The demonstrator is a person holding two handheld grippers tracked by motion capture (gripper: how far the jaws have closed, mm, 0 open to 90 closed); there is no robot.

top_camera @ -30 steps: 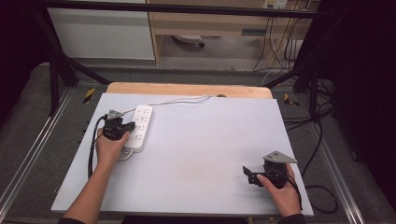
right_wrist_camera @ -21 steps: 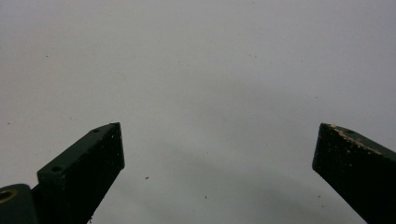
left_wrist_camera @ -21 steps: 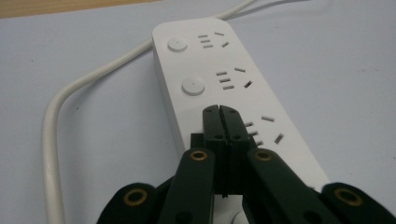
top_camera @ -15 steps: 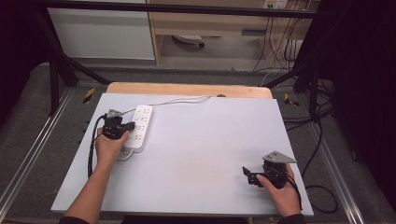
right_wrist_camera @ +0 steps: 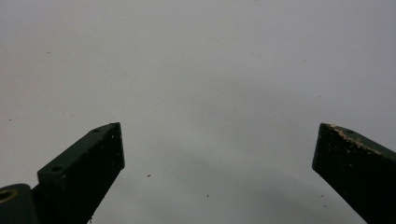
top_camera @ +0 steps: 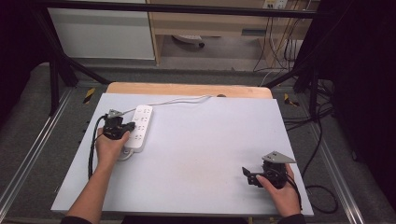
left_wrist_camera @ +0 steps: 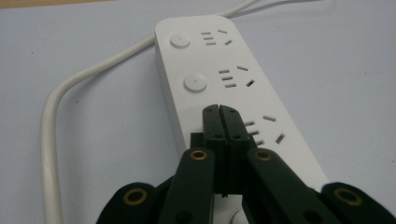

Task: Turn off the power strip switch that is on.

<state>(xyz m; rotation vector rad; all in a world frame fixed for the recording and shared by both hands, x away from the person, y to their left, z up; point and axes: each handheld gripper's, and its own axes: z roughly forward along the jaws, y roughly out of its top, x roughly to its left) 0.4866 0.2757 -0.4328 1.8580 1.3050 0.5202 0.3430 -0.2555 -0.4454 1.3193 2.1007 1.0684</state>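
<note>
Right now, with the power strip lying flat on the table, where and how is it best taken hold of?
Probably across its narrow width, at the near end of the power strip, coming from above with the jaws spanning its two long sides. It lies flat, long and slim, and its cord leaves from the far end. The left gripper is shut above it and would need to open first.

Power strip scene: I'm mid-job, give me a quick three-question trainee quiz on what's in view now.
1. True or false: the left gripper has its jaws shut over the power strip.
2. How do the right gripper jaws stand: A open, B shut, C clamped on a cable?
3. Which thing leaves the strip's far end toward the wooden table edge?

Key: 1 true; 2 A; 3 the white cord.
</note>
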